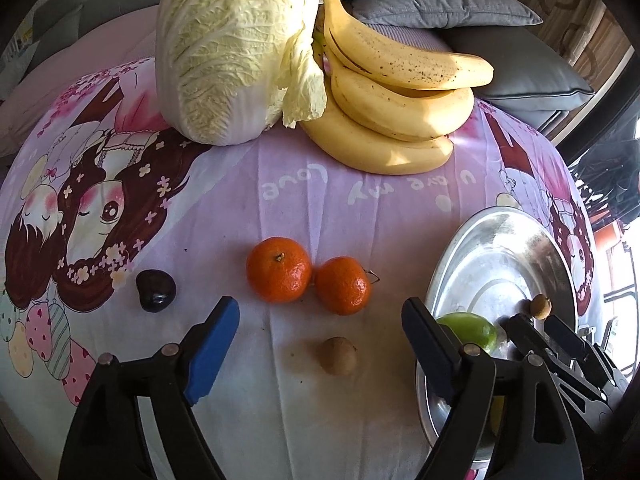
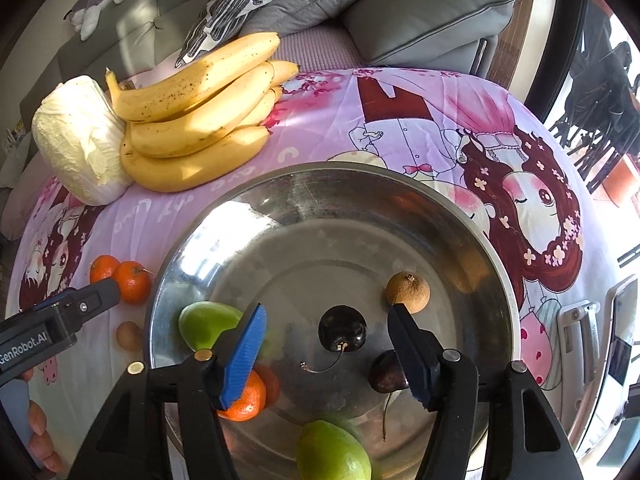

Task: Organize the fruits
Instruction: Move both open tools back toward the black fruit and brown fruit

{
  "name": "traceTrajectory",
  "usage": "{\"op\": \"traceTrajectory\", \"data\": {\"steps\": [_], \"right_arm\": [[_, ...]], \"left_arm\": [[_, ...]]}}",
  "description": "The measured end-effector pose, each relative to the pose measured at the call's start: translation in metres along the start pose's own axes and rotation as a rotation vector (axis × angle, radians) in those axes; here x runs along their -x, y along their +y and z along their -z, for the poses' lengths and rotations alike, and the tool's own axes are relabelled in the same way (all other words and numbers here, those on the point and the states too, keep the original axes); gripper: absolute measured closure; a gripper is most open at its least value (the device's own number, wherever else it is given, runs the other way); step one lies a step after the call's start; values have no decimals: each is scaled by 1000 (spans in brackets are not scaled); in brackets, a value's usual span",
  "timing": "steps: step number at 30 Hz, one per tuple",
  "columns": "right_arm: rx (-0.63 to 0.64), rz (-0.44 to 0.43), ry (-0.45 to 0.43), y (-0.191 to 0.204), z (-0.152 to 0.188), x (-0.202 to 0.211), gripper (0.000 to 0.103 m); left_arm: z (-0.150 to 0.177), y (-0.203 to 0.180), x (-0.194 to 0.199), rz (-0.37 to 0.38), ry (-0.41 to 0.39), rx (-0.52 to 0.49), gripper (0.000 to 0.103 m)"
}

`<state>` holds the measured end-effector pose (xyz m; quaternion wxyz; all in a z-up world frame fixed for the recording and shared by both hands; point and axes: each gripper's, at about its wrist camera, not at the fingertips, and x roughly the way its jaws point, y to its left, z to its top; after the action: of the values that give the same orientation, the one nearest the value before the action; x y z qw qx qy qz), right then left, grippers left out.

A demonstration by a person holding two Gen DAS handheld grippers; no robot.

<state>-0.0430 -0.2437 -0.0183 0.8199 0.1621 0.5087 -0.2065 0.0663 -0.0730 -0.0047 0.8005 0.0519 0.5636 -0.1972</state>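
Two orange mandarins [image 1: 308, 276] sit touching side by side on the pink cartoon-print cloth [image 1: 360, 200], just beyond the left gripper [image 1: 320, 312], whose jaws are spread wide w/ nothing between them. Near-centre lies a small brown round fruit [image 1: 338, 355]; a dark cherry [image 1: 155, 291] sits to the left. Far side: pale napa cabbage [image 1: 236, 48] leaning against a bunch of yellow bananas [image 1: 392, 108].

Right gripper [image 2: 326, 350] hovers over the big round steel bowl [image 2: 400, 208], jaws apart, empty. Inside the bowl: dark cherry w/ stem [image 2: 342, 328] between the fingers, second dark cherry [image 2: 386, 372] near the right finger, brown longan-like fruit [image 2: 408, 286] further back, green fruit [image 2: 206, 324] at left, another green fruit [image 2: 332, 454] at the near rim, orange mandarin [image 2: 250, 398] partly behind the blue finger pad [image 2: 244, 354].
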Motion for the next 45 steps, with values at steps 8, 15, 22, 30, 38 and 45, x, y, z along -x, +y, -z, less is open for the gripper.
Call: {"op": "traceTrajectory", "data": {"steps": [8,15,22,30,38,45], "right_arm": [[21,13,-4,3,0,-2,19],[37,15,-6,5,1,-3,13],[32,0,-13,5,1,-3,1],[41,-15,-48,10,-1,2,0],[60,-68,-64,19,-2,6,0],[84,-125,-82,37,-1,12,0]], "left_arm": [[1,3,-3,-31,3,6,18],[2,1,-5,-41,-3,-3,7],[1,2,-8,-50,5,-10,6],[-1,4,-4,-45,-20,-4,6],[-4,19,8,-15,-62,35,6],[-10,48,20,-3,-111,117,6]]}}
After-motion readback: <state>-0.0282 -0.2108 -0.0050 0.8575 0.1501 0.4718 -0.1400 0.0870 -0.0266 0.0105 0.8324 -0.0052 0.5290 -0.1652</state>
